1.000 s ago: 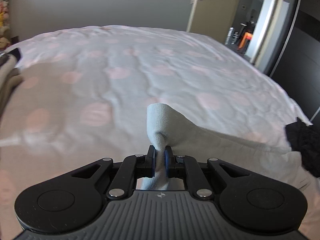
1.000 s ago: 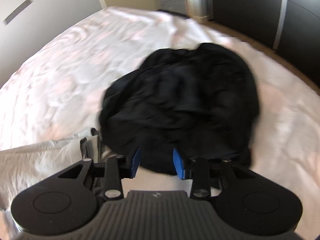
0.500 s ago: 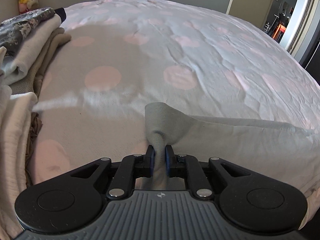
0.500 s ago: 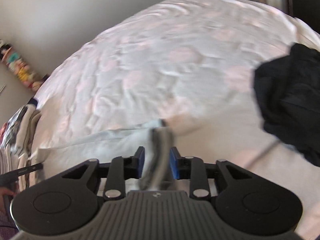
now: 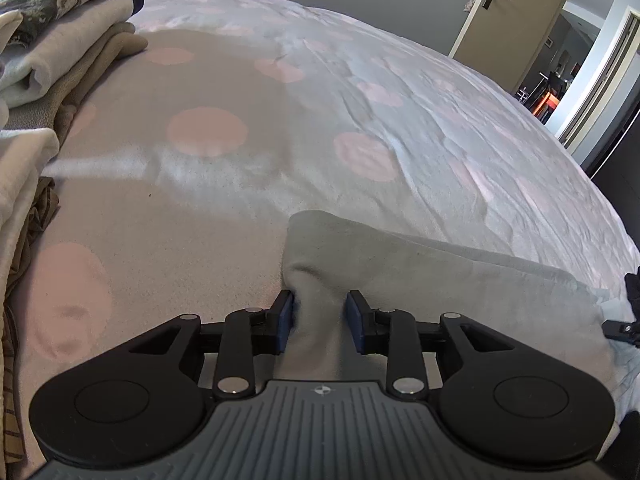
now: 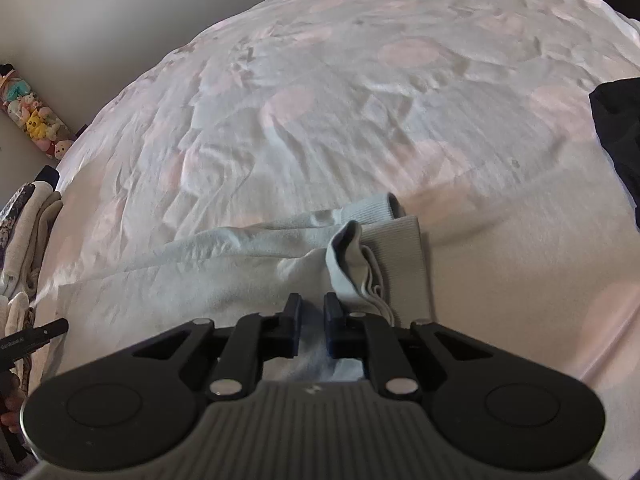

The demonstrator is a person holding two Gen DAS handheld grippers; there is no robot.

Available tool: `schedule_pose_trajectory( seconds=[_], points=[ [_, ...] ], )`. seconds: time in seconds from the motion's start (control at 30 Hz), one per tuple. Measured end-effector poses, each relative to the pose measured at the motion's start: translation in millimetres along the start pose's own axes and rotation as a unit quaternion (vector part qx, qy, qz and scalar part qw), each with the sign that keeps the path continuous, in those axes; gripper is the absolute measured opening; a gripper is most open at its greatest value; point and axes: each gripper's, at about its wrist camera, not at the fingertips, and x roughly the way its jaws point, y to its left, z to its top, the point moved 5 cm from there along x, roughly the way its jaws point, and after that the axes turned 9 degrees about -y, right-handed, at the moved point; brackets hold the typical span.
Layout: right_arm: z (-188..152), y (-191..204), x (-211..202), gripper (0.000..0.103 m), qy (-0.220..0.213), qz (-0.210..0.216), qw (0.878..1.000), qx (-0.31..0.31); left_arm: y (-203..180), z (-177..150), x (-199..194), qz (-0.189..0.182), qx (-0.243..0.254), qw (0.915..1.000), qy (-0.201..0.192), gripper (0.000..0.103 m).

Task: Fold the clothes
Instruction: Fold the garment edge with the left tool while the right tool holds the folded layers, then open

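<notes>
2 grippers work 1 pale grey garment [image 5: 400,280] laid flat on the bed [image 5: 280,100], near the bed's closest edge. In the left wrist view, the left gripper [image 5: 319,322] has its jaws opening: a pinched ridge of the fabric stands between them, brushing the left-hand pad while the other pad is clear of it, so we judge this corner is being let go. In the right wrist view, the right gripper [image 6: 312,324] has its jaws narrow and closing, with a strip of the same cloth between the pads; whether they already press it we cannot tell for sure, though the gap looks nearly filled.

To do this step well, we would let the left corner drop fully before pulling that hand back, so the fold does not drag open. We would close the right jaws on every layer near the ribbed hem [image 6: 404,256], not only the top one, and keep the cloth low over the bed so the edges line up.

Only the left view shows the stack of folded clothes [image 5: 60,40] at the bed's left edge up close, and the open door [image 5: 492,20] beyond the far right corner. Only the right view shows the ribbed cuff [image 6: 372,208], the bunched layers just beside the pads, and a dark garment [image 6: 616,132] at the bed's right edge, well apart from the grey one.
</notes>
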Motion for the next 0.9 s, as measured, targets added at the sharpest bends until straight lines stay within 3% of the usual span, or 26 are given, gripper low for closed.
schedule_pose_trajectory(
  seconds=[0.03, 0.1, 0.2, 0.3, 0.43, 0.6, 0.77, 0.9],
  points=[
    [3, 0, -5, 0.018, -0.011, 0.008, 1.0, 0.004, 0, 0, 0, 0.001, 0.001, 1.0, 0.0, 0.027],
    [12, -4, -17, 0.037, -0.04, 0.014, 0.999, 0.012, 1, 0, -1, 0.0, -0.003, 1.0, -0.002, 0.027],
    [23, -20, -29, 0.043, -0.06, 0.004, 0.998, 0.023, 3, 0, -2, -0.002, -0.009, 0.9999, -0.005, 0.03],
    [19, -44, -26, 0.056, -0.032, -0.01, 0.999, 0.035, -1, -1, -4, -0.012, -0.007, 0.9999, -0.008, 0.056],
    [4, -63, -20, 0.057, -0.012, -0.011, 0.998, 0.053, -11, -6, -2, -0.019, 0.023, 0.9995, 0.0, 0.074],
    [-1, -50, -15, 0.062, -0.006, 0.023, 0.999, 0.043, -19, -14, -2, -0.016, 0.05, 0.9986, 0.001, 0.08],
    [-9, -41, -4, 0.062, 0.0, 0.023, 1.0, 0.008, -20, -18, 1, -0.024, 0.059, 0.998, 0.005, 0.087],
    [-7, -46, -1, 0.056, -0.004, 0.031, 0.999, 0.023, -24, -21, 4, -0.04, 0.069, 0.9967, 0.014, 0.102]
  ],
)
